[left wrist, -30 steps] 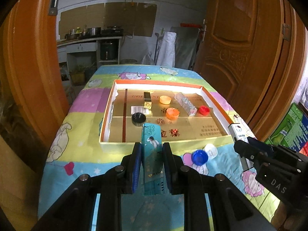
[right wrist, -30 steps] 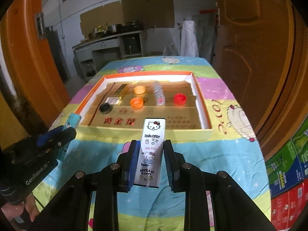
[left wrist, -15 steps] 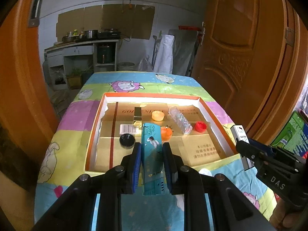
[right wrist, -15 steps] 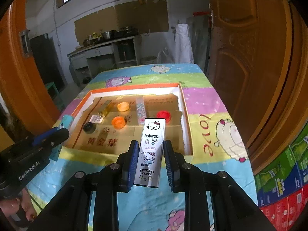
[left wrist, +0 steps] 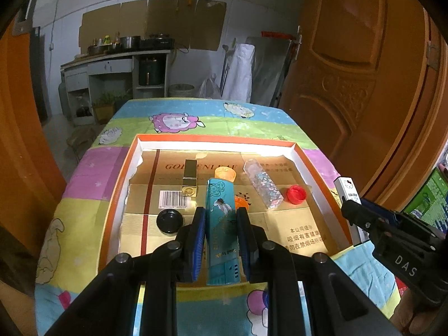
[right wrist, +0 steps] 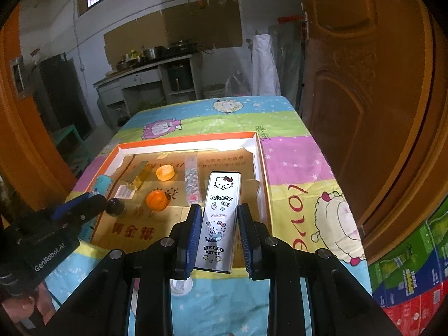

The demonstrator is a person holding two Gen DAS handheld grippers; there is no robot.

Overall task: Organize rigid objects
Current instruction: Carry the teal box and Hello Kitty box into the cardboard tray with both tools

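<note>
The left gripper (left wrist: 221,232) is clamping a teal box (left wrist: 221,224) between its narrowed jaws, and the right gripper (right wrist: 219,235) is pinching a white Hello Kitty box (right wrist: 219,218) the same way; both boxes are hanging over the near part of the orange-rimmed tray (left wrist: 117,196). To finish the step well, each box is probably best lowered flat onto a bare patch of the cardboard lining before the jaws are eased apart, the teal one short of the black cap (left wrist: 170,221) and the orange cap (right wrist: 156,200), the white one along the right wall, clear of the glittery clear block (left wrist: 261,186) (a drop from height risks knocking the caps about). Already lying in the tray are a gold box (left wrist: 189,177), a pale orange cap (left wrist: 224,173) and a red cap (left wrist: 296,194). The tray is sitting on a table covered by a bright cartoon-sheep cloth (right wrist: 296,151), standing between wooden doors (left wrist: 364,70), with a kitchen counter (left wrist: 112,56) bearing pots behind.
</note>
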